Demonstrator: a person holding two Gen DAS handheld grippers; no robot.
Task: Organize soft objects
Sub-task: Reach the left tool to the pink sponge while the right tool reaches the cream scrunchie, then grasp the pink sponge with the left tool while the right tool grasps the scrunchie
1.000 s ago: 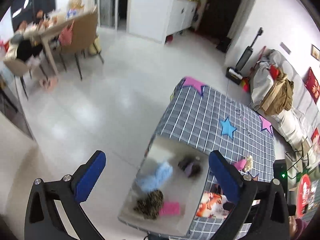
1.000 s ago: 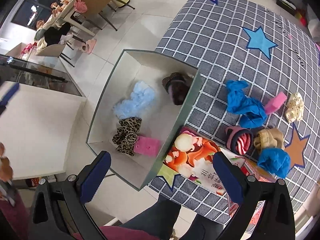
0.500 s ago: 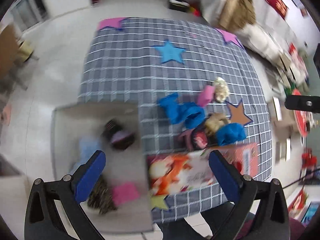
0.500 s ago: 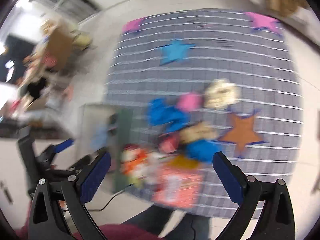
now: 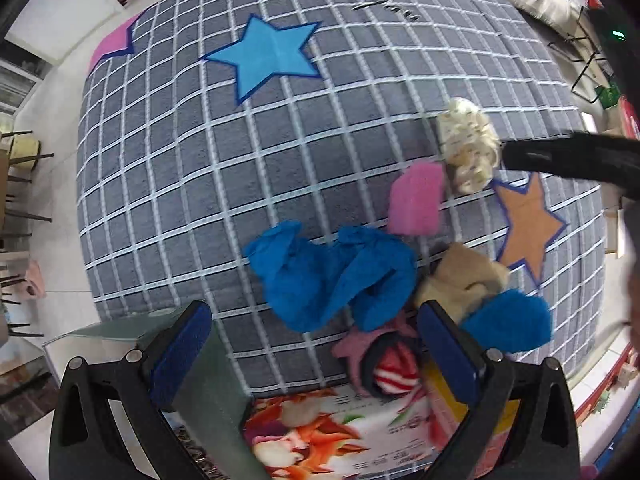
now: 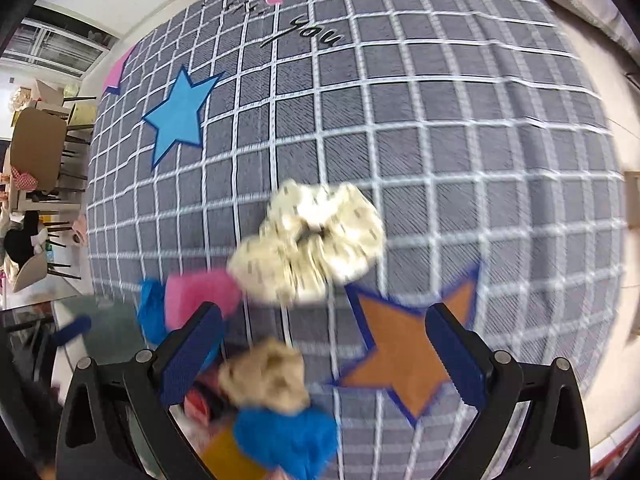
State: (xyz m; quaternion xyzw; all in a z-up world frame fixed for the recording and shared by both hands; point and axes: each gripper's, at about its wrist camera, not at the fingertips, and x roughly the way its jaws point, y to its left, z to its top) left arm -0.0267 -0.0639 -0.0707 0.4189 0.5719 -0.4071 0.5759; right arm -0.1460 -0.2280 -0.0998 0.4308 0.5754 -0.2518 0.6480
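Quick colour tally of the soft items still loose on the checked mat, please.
Blue: 2, the crumpled cloth and the fuzzy piece
Pink: 2, the pink pad and the pink striped piece
Cream: 1, the scrunchie
Tan: 1, the tan piece
Total: 6

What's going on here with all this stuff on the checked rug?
A person holds two grippers over a pile of soft items. Both are open and empty. The right gripper points at the cream scrunchie; the left gripper hangs over the blue cloth beside the pink sponge. Nothing is picked up yet.
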